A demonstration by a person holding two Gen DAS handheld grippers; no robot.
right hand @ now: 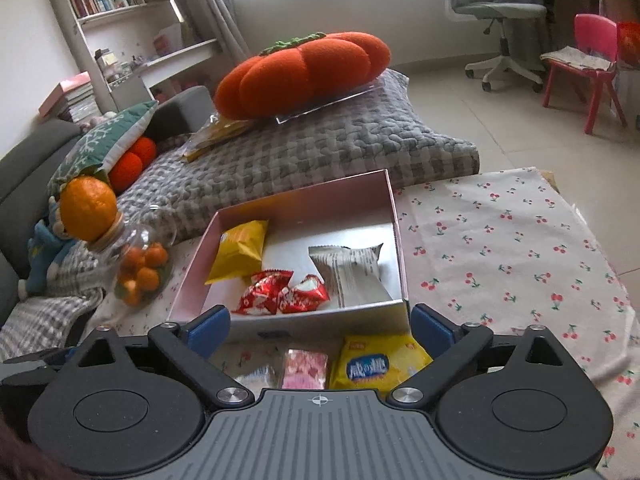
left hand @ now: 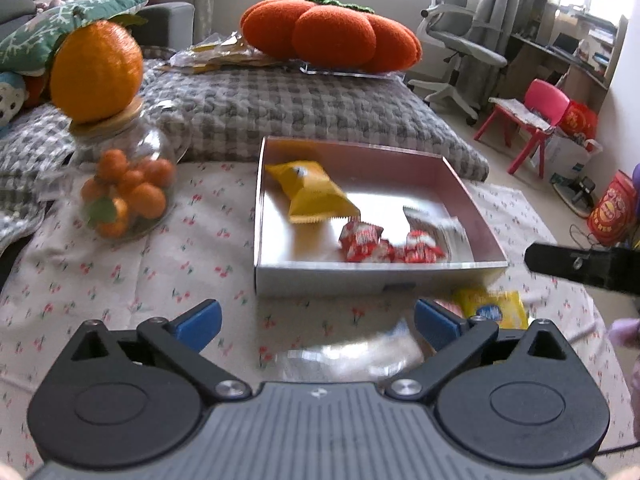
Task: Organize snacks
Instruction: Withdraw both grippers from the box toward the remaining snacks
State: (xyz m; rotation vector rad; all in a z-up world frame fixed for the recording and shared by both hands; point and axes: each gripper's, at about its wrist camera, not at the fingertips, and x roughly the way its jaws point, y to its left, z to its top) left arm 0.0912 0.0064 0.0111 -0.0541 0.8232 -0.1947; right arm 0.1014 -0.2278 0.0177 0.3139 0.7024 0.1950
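Left tool (left hand: 316, 322) wide apart, nothing held. Right tool (right hand: 320, 328) wide apart too, nothing held. Both up over the table (right hand: 520, 248) with the cherry cloth, pointing down at the box (right hand: 304, 204). Box just past the tips of both tools, open on top. Inside the box: a yellow bag (right hand: 240, 252) at the far left, red candies (right hand: 280, 296) near the front wall, a grey pack (right hand: 352, 272) on the right. Not touching either tool. Outside the box, right by its front wall, more snacks on the cloth: a yellow pack (right hand: 376, 364) with a blue mark, a pink pack (right hand: 305, 368) beside it, and a clear wrap (left hand: 352, 356), blurry. In the right view, yellow pack and pink pack low between the two blue tips, under the tool, not gripped. In the left view, clear wrap low between the tips and the yellow pack off by the right tip. Glass jar (left hand: 128, 192) of little oranges left of the box, a big orange (left hand: 96, 70) on its lid. Pumpkin cushion (left hand: 332, 36) far behind on a grey blanket (left hand: 304, 108).
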